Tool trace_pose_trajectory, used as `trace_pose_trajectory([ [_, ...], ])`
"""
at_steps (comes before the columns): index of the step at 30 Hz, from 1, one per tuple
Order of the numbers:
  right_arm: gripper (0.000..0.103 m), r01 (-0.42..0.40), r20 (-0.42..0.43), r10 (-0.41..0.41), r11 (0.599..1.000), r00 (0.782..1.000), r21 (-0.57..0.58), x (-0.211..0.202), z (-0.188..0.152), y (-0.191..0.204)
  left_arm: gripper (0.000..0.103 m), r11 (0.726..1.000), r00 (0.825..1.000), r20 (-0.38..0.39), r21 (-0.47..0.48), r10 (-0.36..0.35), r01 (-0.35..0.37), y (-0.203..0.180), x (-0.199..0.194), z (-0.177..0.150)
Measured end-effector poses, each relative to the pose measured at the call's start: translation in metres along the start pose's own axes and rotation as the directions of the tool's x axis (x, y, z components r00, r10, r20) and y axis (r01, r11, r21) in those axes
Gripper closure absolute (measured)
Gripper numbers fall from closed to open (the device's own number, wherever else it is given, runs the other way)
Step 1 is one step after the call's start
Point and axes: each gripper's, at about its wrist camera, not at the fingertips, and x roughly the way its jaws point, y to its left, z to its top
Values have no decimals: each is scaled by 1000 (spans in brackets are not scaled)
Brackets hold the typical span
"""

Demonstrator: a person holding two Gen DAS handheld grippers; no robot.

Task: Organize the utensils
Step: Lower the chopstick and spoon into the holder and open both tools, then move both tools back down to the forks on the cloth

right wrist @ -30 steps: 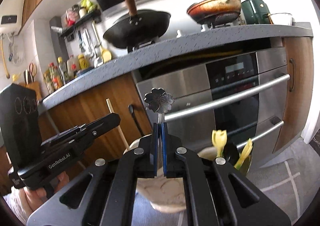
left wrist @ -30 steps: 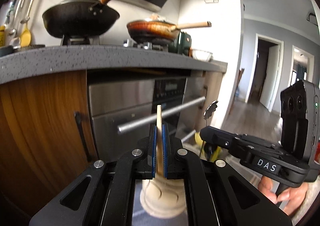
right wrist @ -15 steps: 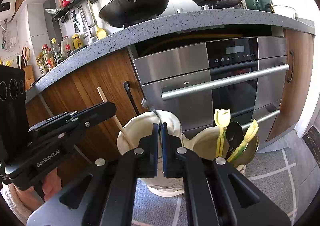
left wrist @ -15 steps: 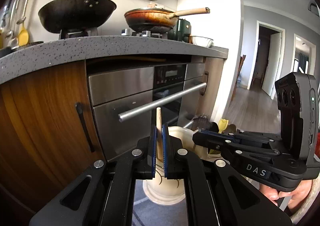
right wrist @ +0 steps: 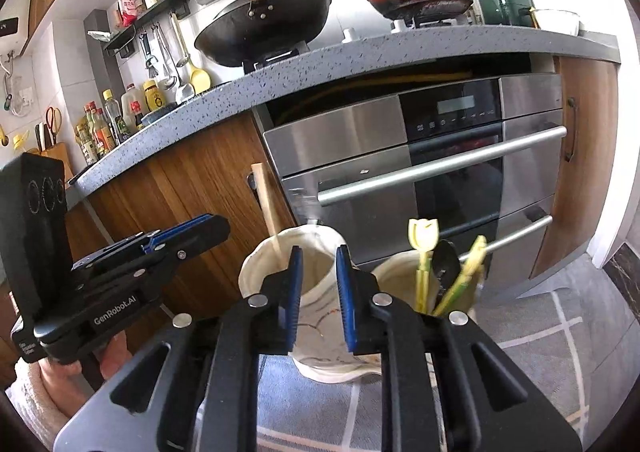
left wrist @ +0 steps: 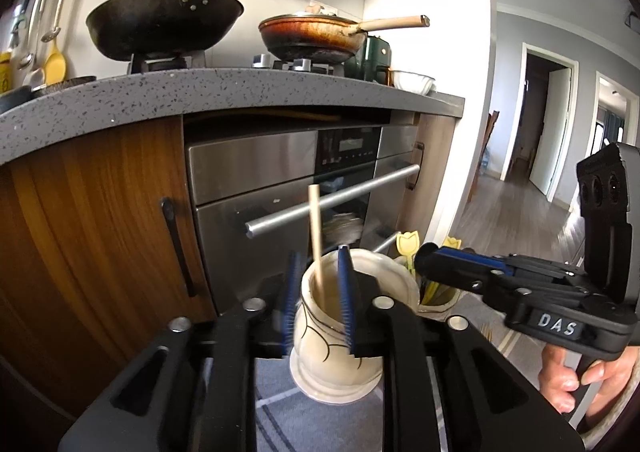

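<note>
The wooden stick (left wrist: 316, 236) stands in the cream ceramic vase (left wrist: 334, 332) on the grey floor mat (right wrist: 540, 336), its long axis close to upright and leaning slightly back toward the wood cabinet (left wrist: 100, 232). It rises straight ahead of the left gripper (left wrist: 318, 300), in line with the gap between the jaws, which stand parted to either side of the vase's mouth and grip nothing; the stick touches neither pad, as far as the left wrist view shows.

The right gripper (right wrist: 318, 292) is likewise spread wide and empty, its blue pads (right wrist: 294, 292) framing the same vase from the other side. From the right wrist view the stick (right wrist: 269, 208) lies left of the jaws, at the vase's far-left rim, so the left gripper is the nearer one to it.

Just to the right of the vase sits a second cream holder (right wrist: 400, 280) carrying the yellow tulip-handled utensils (right wrist: 423, 252) and a black spoon (right wrist: 446, 262) (these lean outward toward the oven (right wrist: 420, 172)).

Any regrasp of the stick would, in my judgement, call for closing across its thin width from the left side; both grippers need only back upward along its axis to clear the rim.
</note>
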Motion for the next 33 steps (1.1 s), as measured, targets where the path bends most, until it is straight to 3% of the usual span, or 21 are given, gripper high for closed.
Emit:
trace_pose_trajectory([
  [3,71,25,15,-25,1000,1000,3,-15,-2,-5,72,1000,1000,-2,7,13,-13,-3,-8,0],
  [7,66,66,18,-67,998,998,16,-39,-9,-19,63,999,999,-18,10,34,-34,-7,-19,-6],
  [16,35,150,-24,-149,987,989,65,-91,-34,-66,38,998,996,-74,-19,57,-58,-12,-45,-33],
  [26,30,263,-126,-248,957,961,122,-110,-81,-122,18,999,984,-176,-10,30,-32,-42,-38,-74],
  [33,30,285,-209,-256,951,944,123,-94,-110,-146,16,1000,960,-280,8,-3,6,-74,-6,-106],
])
